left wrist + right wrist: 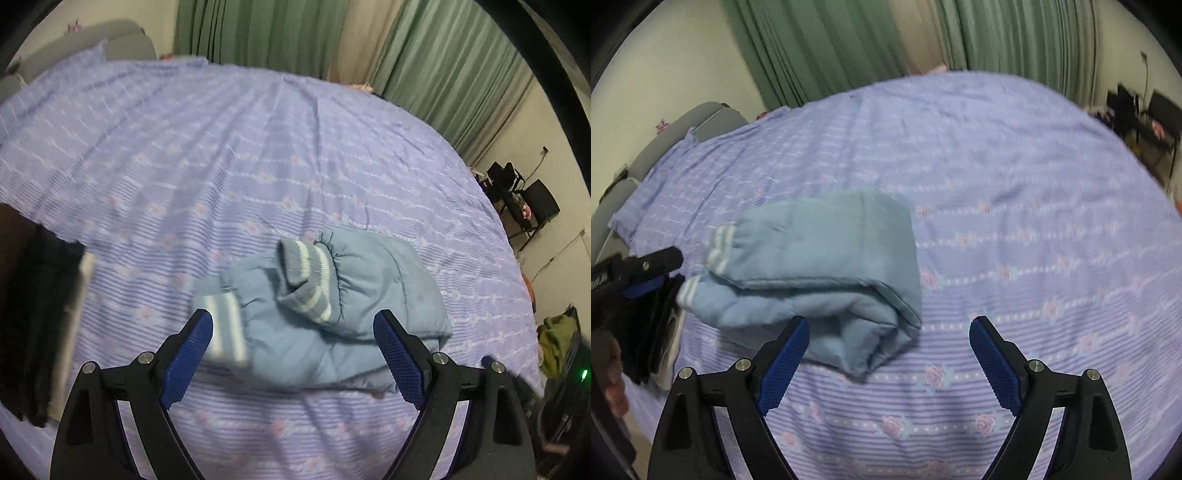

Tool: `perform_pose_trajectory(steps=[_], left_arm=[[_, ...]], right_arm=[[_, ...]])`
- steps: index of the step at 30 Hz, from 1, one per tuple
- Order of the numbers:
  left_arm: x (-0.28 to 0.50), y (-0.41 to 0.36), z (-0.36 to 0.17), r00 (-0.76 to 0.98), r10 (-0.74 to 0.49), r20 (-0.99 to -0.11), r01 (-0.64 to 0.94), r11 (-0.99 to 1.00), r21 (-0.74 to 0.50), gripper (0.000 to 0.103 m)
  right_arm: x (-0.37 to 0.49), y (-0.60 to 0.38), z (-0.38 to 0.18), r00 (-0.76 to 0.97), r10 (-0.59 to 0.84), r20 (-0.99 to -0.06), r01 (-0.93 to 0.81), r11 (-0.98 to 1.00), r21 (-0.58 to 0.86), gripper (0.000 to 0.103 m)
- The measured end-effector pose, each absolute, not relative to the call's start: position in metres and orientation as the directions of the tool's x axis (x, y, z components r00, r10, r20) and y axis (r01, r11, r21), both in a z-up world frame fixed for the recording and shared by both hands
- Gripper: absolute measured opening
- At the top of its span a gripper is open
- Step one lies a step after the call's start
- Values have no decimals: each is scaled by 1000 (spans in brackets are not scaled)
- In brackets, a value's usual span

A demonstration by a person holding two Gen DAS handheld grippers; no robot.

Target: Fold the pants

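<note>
Lying on the bed: the light blue padded pants (pixel 332 306) were folded into a thick bundle on the lavender striped bedsheet (pixel 221 155) printed with small pink roses.
Cuffs: ribbed ends with white stripes (pixel 308 280) were turned up on top of the bundle in the left wrist view; in the right wrist view the striped cuffs (pixel 718 247) showed at the bundle's left end.
Left gripper (pixel 293 321): its jaws stood wide apart with nothing pinched; the blue pads (pixel 190 354) sat either side of the near edge of the pants without pressing on the cloth.
Right gripper (pixel 888 326): its jaws stood wide apart and empty; the left pad (pixel 786 362) was in front of the folded edge of the pants (pixel 827 258), the other pad was over bare sheet (pixel 1034 206).
Left gripper seen from the right: its black tip (pixel 661 260) showed at the left edge, just beside the striped cuffs.
Dark stack: folded dark garments (pixel 40 295) lay at the bed's left edge, near the pants.
Background: green curtains (pixel 266 33) hung behind the bed; black chairs (pixel 532 206) stood by the far wall.
Sharpness: both views were blurred.
</note>
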State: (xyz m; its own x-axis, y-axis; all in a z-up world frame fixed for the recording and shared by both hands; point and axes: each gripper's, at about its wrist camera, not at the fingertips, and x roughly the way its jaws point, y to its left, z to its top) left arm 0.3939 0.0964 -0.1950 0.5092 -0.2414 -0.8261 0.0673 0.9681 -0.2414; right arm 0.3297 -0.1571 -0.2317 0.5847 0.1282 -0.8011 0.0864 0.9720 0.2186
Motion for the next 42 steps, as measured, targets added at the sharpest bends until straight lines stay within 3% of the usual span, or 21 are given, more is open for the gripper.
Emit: perform_pose_trajectory(steps=[6, 13, 16, 19, 23, 28, 34, 38, 40, 42], left_arm=[[425, 93, -228, 438, -291, -850, -57, 935, -349, 89], [442, 96, -243, 425, -306, -852, -132, 910, -393, 89], [446, 97, -246, 410, -301, -861, -132, 914, -383, 89], [449, 92, -248, 405, -289, -867, -116, 925, -363, 89], [450, 89, -243, 410, -270, -871, -147, 923, -355, 89], [443, 84, -229, 443, -275, -853, -136, 920, -367, 89], [437, 75, -238, 432, -316, -845, -142, 901, -410, 78], [444, 78, -250, 436, -340, -833, -176, 876, -450, 65], [449, 85, -259, 439, -390, -809, -210, 832, -514, 49], [453, 91, -264, 432, -427, -795, -217, 806, -551, 23]], right_arm=[[341, -160, -265, 548, 206, -811, 61, 957, 284, 89], [363, -167, -290, 533, 247, -809, 51, 945, 322, 88], [373, -173, -302, 521, 273, -808, 64, 932, 356, 76], [378, -173, -307, 511, 304, -804, 42, 925, 376, 53], [375, -165, -300, 521, 272, -809, 12, 945, 326, 44], [370, -164, -293, 526, 263, -809, 0, 951, 309, 42], [369, -164, -293, 525, 261, -810, 3, 951, 308, 42], [368, -161, -292, 527, 252, -812, -2, 955, 295, 41], [368, -162, -293, 526, 254, -812, 1, 954, 299, 41], [369, -161, -291, 527, 252, -812, 5, 954, 300, 41]])
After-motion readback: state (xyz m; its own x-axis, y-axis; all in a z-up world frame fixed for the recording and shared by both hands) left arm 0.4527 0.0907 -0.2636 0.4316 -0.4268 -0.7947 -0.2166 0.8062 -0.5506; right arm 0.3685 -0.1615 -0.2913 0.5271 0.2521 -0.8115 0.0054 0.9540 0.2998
